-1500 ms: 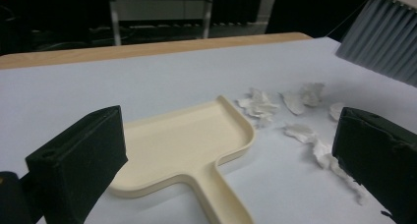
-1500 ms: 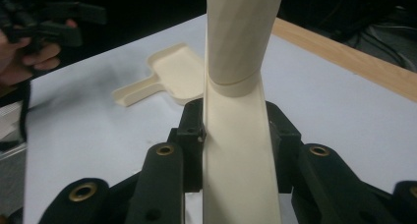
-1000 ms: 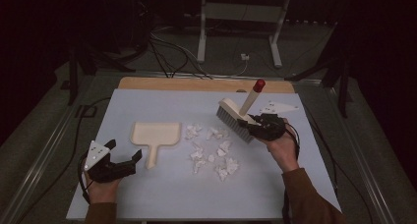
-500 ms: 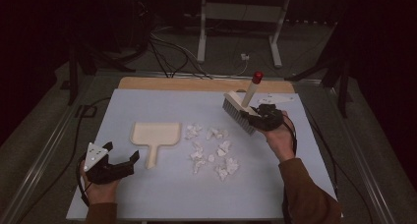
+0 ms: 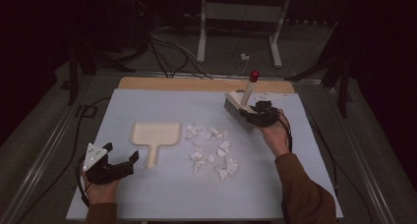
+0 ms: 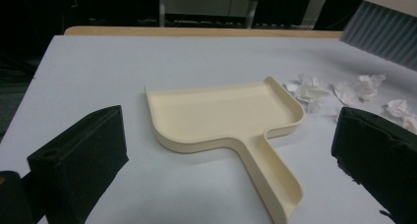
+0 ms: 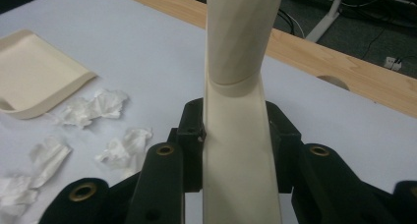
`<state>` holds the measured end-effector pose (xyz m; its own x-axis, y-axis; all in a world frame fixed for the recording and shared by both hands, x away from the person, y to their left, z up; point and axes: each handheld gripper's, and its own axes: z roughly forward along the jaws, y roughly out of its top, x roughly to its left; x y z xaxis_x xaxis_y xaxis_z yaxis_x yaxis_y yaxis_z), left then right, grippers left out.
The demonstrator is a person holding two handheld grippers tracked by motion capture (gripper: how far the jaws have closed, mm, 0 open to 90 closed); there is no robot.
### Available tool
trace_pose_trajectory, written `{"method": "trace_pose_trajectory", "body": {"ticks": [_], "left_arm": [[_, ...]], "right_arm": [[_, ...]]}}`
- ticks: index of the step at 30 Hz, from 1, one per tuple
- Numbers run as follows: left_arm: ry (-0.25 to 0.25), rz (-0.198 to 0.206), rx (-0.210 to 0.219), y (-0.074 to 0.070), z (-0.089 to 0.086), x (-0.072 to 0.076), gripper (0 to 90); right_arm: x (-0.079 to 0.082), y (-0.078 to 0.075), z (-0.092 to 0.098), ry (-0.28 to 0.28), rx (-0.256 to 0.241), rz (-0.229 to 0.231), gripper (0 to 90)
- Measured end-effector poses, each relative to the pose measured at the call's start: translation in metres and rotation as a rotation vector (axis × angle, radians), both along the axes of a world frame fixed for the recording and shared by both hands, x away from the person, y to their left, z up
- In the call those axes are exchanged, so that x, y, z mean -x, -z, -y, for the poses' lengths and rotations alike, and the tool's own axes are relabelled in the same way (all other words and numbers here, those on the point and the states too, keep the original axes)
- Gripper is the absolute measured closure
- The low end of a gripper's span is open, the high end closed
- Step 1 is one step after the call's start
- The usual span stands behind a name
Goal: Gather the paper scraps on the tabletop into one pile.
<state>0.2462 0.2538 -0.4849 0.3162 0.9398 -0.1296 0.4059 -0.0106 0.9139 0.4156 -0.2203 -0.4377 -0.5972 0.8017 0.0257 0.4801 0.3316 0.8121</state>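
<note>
Since a second ago the brush (image 5: 239,110) has shifted slightly toward 12 o'clock, more upright, while the scraps and pan lie as before. At 8 o'clock on the table (image 5: 162,199) the left gripper (image 5: 132,159) rests with jaws spread, empty, aimed at the dustpan (image 5: 155,137) just beyond. Paper scraps (image 5: 212,153) are scattered at centre. At 2 o'clock the right gripper (image 5: 253,116) pinches the brush by its cream handle (image 7: 239,150), bristles hanging above the table.

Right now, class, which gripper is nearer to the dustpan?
Left. The left gripper sits open just beside the dustpan handle; the right gripper, holding the brush, is across the paper scraps.
</note>
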Motion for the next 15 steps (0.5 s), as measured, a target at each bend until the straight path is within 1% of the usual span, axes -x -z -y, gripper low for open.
{"method": "trace_pose_trajectory", "body": {"ticks": [4,8,11,15], "left_arm": [[-0.006,-0.002,0.002,0.0,0.0,0.0,1.1],[-0.006,-0.002,0.008,0.0,-0.001,0.001,1.3],[-0.01,0.0,0.014,0.0,-0.003,0.001,1.3],[-0.01,-0.003,0.015,0.0,-0.003,0.001,1.5]], "right_arm": [[-0.007,0.005,-0.005,-0.02,0.001,0.011,67.9],[-0.012,0.014,-0.011,-0.035,0.021,0.01,67.8],[-0.014,0.024,-0.014,-0.044,0.042,-0.016,67.8],[-0.017,0.033,-0.016,-0.053,0.049,-0.048,67.8]]}}
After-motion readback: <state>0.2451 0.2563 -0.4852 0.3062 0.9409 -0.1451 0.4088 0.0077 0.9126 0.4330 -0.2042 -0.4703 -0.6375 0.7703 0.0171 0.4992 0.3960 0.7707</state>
